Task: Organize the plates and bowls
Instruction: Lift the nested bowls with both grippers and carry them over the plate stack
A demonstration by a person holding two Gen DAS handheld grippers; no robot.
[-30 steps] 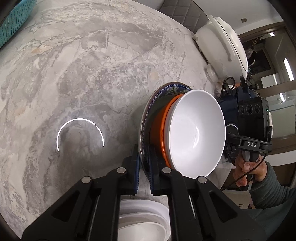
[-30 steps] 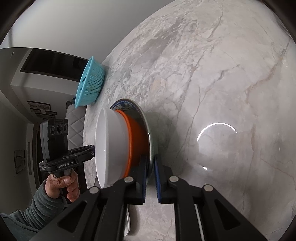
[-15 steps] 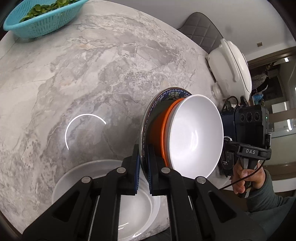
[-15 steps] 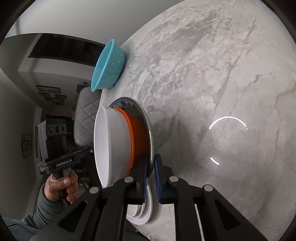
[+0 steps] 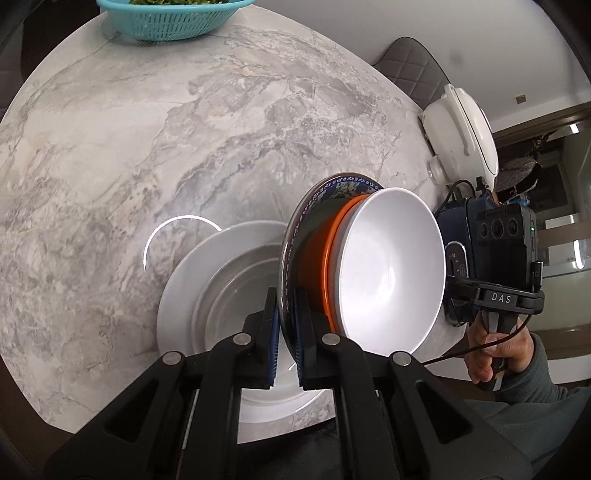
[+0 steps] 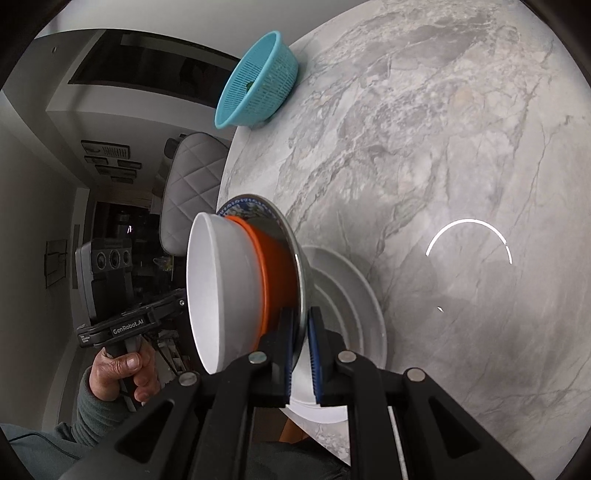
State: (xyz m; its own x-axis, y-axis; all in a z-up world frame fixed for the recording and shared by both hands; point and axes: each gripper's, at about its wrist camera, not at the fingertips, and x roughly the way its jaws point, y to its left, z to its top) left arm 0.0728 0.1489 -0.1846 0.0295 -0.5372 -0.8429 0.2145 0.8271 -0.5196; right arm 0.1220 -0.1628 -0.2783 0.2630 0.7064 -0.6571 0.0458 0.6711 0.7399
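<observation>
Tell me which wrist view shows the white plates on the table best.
The left wrist view: the white plates show their rim and inner well face-on, partly behind the held blue-rimmed plate. The right wrist view catches only their stacked edges side-on.

**Around the marble table**

A grey-veined marble tabletop (image 5: 155, 140) spreads out beyond the fingertips, a bright ring of lamp glare (image 6: 469, 236) reflected on it. At its far edge, well ahead of the fingers, sits a turquoise colander (image 5: 168, 18) holding green leaves. A white rice cooker (image 5: 461, 133) stands far right of them, with a quilted grey chair (image 6: 192, 192) tucked beside the table.
</observation>
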